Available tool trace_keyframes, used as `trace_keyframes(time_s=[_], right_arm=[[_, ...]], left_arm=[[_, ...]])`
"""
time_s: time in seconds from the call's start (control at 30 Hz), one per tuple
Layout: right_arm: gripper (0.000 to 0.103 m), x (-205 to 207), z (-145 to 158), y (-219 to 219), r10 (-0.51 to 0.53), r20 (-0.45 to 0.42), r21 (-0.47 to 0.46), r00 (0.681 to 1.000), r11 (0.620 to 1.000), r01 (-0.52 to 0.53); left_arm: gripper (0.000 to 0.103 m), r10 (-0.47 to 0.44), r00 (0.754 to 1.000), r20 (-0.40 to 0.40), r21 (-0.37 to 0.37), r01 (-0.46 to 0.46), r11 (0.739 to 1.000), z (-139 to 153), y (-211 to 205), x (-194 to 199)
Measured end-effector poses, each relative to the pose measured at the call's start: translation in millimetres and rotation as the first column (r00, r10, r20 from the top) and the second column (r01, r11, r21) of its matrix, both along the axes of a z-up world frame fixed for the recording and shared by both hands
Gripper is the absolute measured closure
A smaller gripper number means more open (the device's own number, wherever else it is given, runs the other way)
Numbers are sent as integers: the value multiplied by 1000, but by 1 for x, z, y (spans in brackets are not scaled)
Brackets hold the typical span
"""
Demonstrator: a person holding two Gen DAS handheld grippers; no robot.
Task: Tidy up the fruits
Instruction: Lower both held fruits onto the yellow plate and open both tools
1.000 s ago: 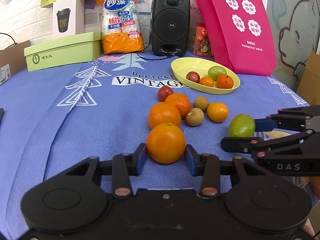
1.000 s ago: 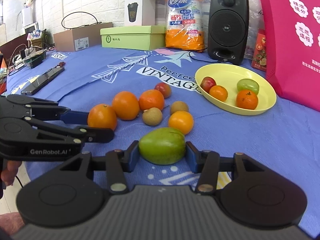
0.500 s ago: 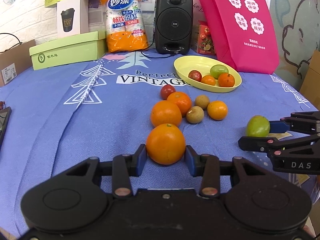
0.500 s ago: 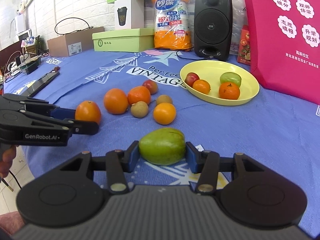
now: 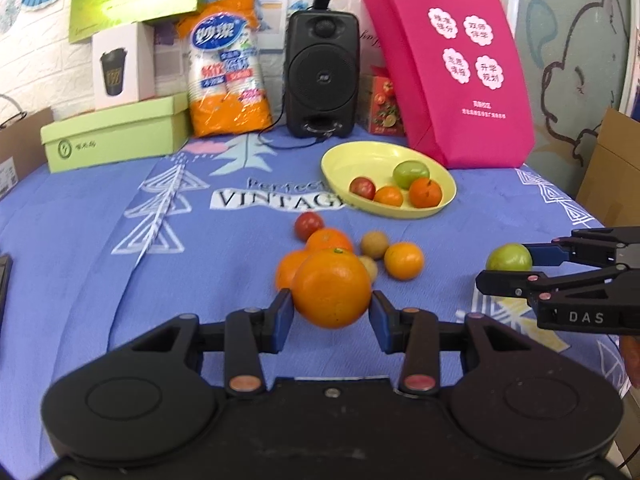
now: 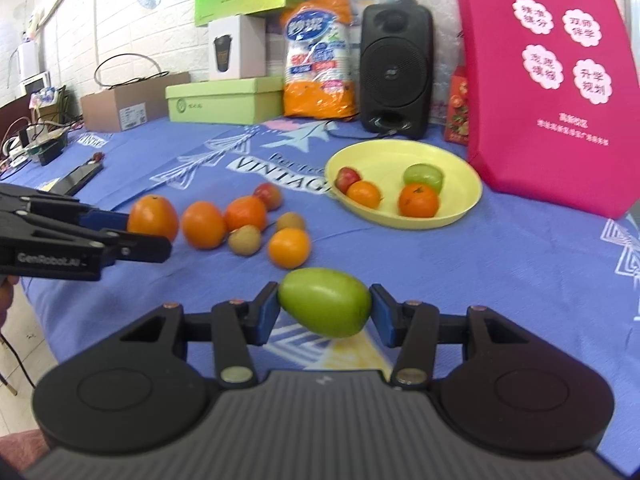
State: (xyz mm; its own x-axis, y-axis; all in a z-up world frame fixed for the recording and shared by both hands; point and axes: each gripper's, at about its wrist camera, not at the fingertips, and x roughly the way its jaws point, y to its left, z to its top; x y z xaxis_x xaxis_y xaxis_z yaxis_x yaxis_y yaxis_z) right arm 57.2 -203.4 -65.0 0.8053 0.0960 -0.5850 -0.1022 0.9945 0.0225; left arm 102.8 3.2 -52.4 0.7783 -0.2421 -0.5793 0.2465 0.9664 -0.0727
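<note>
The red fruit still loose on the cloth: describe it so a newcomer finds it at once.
Start at the yellow plate in front of the black speaker. Just to its left on the blue cloth lies a cluster of loose fruit. The red fruit is the cluster's member nearest the plate and speaker, the only red one among oranges and brown fruits.

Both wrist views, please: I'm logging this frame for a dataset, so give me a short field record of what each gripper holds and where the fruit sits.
left gripper: shut on large orange
right gripper: shut on green mango
yellow plate: holds four fruits, one red, two orange, one green
loose fruit on blue tablecloth: six pieces between the grippers and the plate
behind plate: black speaker, pink bag
</note>
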Motion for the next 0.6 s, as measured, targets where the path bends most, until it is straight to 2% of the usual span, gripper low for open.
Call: trace_keyframes(time_s=[0.2, 0.33, 0.6], right_arm=[[55, 5, 0, -16, -24, 2, 7, 1000, 1000, 24], [55, 13, 4, -24, -21, 10, 1, 1000, 1000, 21], [55, 65, 22, -33, 4, 54, -84, 999, 996, 0]], left_arm=[[63, -27, 1000, -2, -21, 27, 999, 5, -3, 14], [63, -54, 999, -4, -3, 54, 999, 9, -5, 31], [63, -128, 992, -8, 26, 128, 991, 22, -20, 100]])
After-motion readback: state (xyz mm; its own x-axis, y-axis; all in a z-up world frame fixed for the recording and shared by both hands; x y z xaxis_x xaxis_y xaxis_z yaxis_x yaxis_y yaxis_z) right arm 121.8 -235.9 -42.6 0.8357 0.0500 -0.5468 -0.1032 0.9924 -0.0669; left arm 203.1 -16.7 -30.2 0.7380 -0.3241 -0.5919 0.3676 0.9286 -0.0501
